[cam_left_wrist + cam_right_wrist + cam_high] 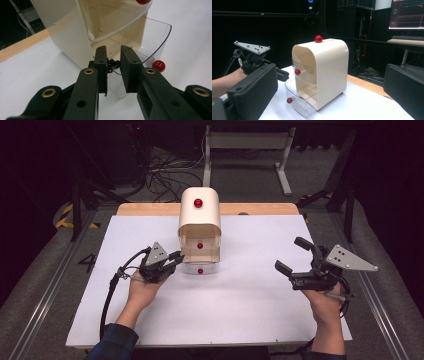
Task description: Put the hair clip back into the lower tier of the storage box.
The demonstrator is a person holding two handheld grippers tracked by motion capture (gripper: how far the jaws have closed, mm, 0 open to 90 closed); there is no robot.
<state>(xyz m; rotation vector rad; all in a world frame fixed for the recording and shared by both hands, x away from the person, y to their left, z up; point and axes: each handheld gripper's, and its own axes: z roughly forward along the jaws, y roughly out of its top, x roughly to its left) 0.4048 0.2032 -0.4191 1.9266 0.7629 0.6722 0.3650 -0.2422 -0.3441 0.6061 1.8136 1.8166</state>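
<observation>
So the biggest thing here is the white table (240, 305), with a strip of bare wood along its 12 o'clock edge. On it, up toward 12 o'clock from the middle, stands a cream drawer cabinet (199, 217) with a rounded top and a red knob on the roof. It has two clear drawers. The lower drawer (200, 267) is pulled out a bit toward the person, red knob facing 6 o'clock, while the upper drawer (304, 72) sits mostly in.

The right gripper (292, 257) is well off at about 3 o'clock from the cabinet, held in the person's hand, touching nothing. Its jaws are spread wide, and in the right gripper view they frame the whole cabinet with loads of room either side.

The left gripper (176, 259) is at roughly 8 o'clock of the cabinet, tips right at the side wall of the lower drawer. In the left gripper view its jaws stand narrow, a slim gap between them, with the drawer's clear wall just past the tips. Honestly can't tell if the pads actually pinch that wall or only sit beside it.
</observation>
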